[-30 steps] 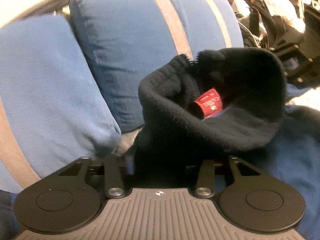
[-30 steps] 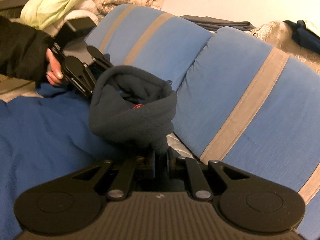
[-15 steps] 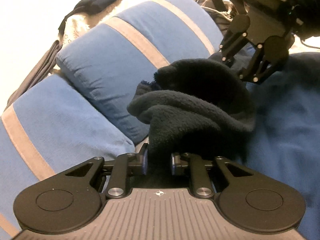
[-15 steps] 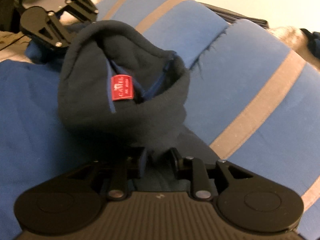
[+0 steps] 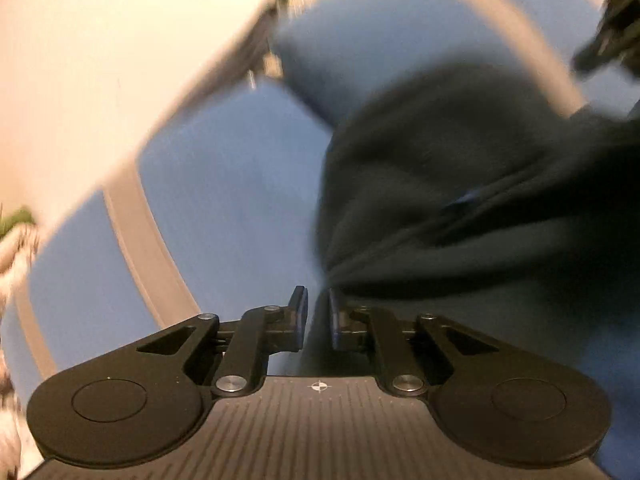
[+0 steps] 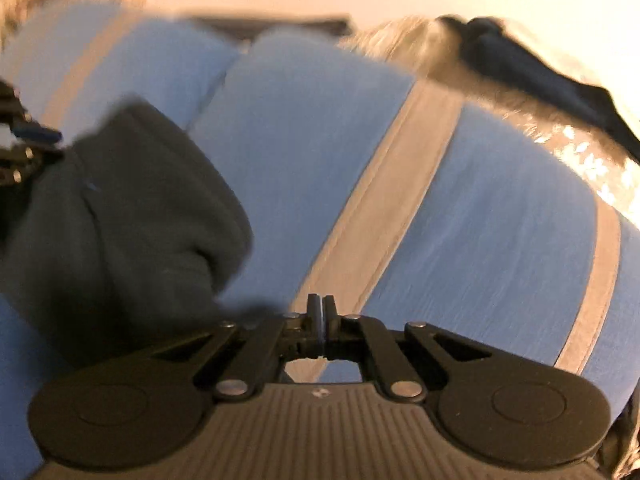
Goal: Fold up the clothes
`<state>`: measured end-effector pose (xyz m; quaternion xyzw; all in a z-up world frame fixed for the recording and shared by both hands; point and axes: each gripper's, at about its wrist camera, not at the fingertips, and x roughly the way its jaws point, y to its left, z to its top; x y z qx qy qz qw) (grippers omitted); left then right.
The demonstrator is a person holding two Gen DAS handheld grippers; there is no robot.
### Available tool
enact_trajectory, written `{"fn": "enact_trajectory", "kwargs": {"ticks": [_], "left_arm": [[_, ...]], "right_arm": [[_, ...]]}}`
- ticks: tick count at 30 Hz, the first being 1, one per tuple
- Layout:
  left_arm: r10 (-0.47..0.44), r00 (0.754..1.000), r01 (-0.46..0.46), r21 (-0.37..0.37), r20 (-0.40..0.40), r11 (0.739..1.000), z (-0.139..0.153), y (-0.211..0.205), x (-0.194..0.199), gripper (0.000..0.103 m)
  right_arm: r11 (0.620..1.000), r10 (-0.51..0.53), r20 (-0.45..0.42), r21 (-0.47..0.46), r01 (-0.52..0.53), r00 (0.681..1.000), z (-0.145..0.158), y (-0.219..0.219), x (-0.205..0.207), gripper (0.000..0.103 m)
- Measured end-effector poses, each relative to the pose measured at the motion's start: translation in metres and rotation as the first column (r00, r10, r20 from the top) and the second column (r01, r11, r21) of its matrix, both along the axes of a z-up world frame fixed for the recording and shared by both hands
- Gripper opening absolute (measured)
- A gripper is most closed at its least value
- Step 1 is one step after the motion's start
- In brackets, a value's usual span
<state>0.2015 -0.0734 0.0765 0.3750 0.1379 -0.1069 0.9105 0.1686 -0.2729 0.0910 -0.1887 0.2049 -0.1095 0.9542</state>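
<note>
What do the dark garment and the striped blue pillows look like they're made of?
The dark garment looks like fleece or a similar thick knit: matte, with soft, bulky, rounded folds. Motion blur hides any finer nap. The blue pillows look like woven cotton or linen, matte, with faint streaks that may be weave or blur, and a flat grey band sewn across. The fibre itself cannot be told.

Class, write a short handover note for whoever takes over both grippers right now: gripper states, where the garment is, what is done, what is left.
Left gripper: jaws a little apart with dark fleece garment cloth running between them; pinch unclear through blur.
Right gripper: jaws shut, nothing held.
Garment bunched on the blue bedcover against the striped pillows.
Done: no neat fold visible.
Left: spread it flat, then fold.
</note>
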Motion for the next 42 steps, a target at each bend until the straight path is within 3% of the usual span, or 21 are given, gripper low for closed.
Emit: {"fn": "enact_trajectory", "kwargs": {"ticks": [1,3,7,9,10,14,21,23,24,25,26,27,29,32,35,37,39,40,41,42], "left_arm": [[0.027,0.999,-0.027,0.009,-0.024,1.000,-0.011,-0.002,0.006,0.010],[0.049,0.995,-0.050,-0.009,-0.084,0.999,-0.026,-0.001,0.016,0.010],[0.067,0.993,-0.068,-0.005,-0.097,0.998,-0.037,-0.003,0.015,0.012],[0.066,0.991,-0.065,0.011,-0.120,0.998,-0.035,-0.006,0.014,0.017],[0.060,0.990,-0.059,0.012,-0.126,0.998,-0.032,-0.006,0.012,0.023],[0.016,0.994,-0.017,-0.007,-0.112,1.000,-0.021,-0.006,0.000,0.053],[-0.016,0.994,0.016,0.000,-0.106,1.000,-0.014,-0.014,-0.017,0.060],[-0.023,0.994,0.021,-0.022,-0.108,1.000,-0.010,-0.014,-0.021,0.060],[-0.024,0.994,0.021,-0.032,-0.105,0.999,-0.006,-0.014,-0.023,0.060],[-0.027,0.994,0.023,-0.043,-0.104,0.999,-0.004,-0.014,-0.025,0.060],[-0.035,0.994,0.030,-0.052,-0.105,0.998,-0.007,-0.014,-0.027,0.060],[-0.046,0.994,0.040,-0.060,-0.104,0.997,-0.003,-0.014,-0.032,0.060],[-0.063,0.994,0.057,-0.068,-0.088,0.996,0.002,-0.016,-0.040,0.061],[-0.082,0.993,0.074,-0.093,-0.082,0.993,0.005,-0.021,-0.044,0.061],[-0.106,0.988,0.090,-0.133,-0.116,0.987,0.006,-0.028,-0.051,0.061],[-0.114,0.983,0.094,-0.141,-0.143,0.986,0.004,-0.032,-0.055,0.061],[-0.108,0.982,0.089,-0.126,-0.153,0.988,0.001,-0.033,-0.060,0.062],[-0.105,0.983,0.087,-0.117,-0.153,0.989,-0.001,-0.034,-0.061,0.062],[-0.102,0.983,0.085,-0.109,-0.153,0.990,-0.002,-0.034,-0.063,0.061],[-0.101,0.983,0.085,-0.107,-0.155,0.991,-0.002,-0.032,-0.064,0.061]], "right_arm": [[1.000,-0.011,-0.009,-0.003,0.011,1.000,-0.004,0.000,0.001,0.008],[0.999,-0.007,-0.016,0.043,0.008,1.000,-0.007,-0.009,-0.003,0.034],[0.994,0.036,-0.027,0.100,-0.034,0.999,-0.005,-0.031,-0.026,0.055],[0.990,0.086,-0.036,0.116,-0.082,0.996,-0.006,-0.041,-0.044,0.066],[0.986,0.114,-0.044,0.123,-0.108,0.992,-0.006,-0.044,-0.052,0.067],[0.967,0.234,-0.090,0.122,-0.222,0.968,-0.015,-0.032,-0.068,0.067],[0.946,0.324,-0.128,0.035,-0.322,0.938,-0.048,0.035,-0.059,0.066],[0.954,0.301,-0.111,0.043,-0.298,0.947,-0.053,0.049,-0.042,0.066],[0.959,0.283,-0.108,0.044,-0.280,0.953,-0.056,0.050,-0.034,0.063],[0.969,0.247,-0.107,0.031,-0.245,0.963,-0.057,0.051,-0.025,0.050],[0.978,0.211,-0.105,0.019,-0.210,0.972,-0.058,0.051,-0.016,0.021],[0.985,0.175,-0.100,0.010,-0.174,0.980,-0.058,0.050,-0.009,0.016],[0.996,0.086,-0.065,-0.008,-0.087,0.994,-0.049,0.041,0.003,0.012],[0.992,-0.009,-0.033,-0.123,0.005,0.999,-0.045,0.036,0.017,0.011],[0.950,-0.023,-0.062,-0.313,0.003,0.998,-0.067,0.048,0.030,0.013],[0.941,-0.017,-0.053,-0.339,-0.002,0.998,-0.071,0.050,0.028,0.018],[0.950,-0.005,-0.046,-0.312,-0.010,0.999,-0.070,0.048,0.023,0.046],[0.967,0.005,-0.066,-0.255,-0.022,0.998,-0.065,0.042,0.018,0.054],[0.979,0.019,-0.082,-0.202,-0.035,0.996,-0.060,0.035,0.012,0.075],[0.985,0.042,-0.088,-0.163,-0.056,0.995,-0.055,0.027,0.002,0.089]]}}
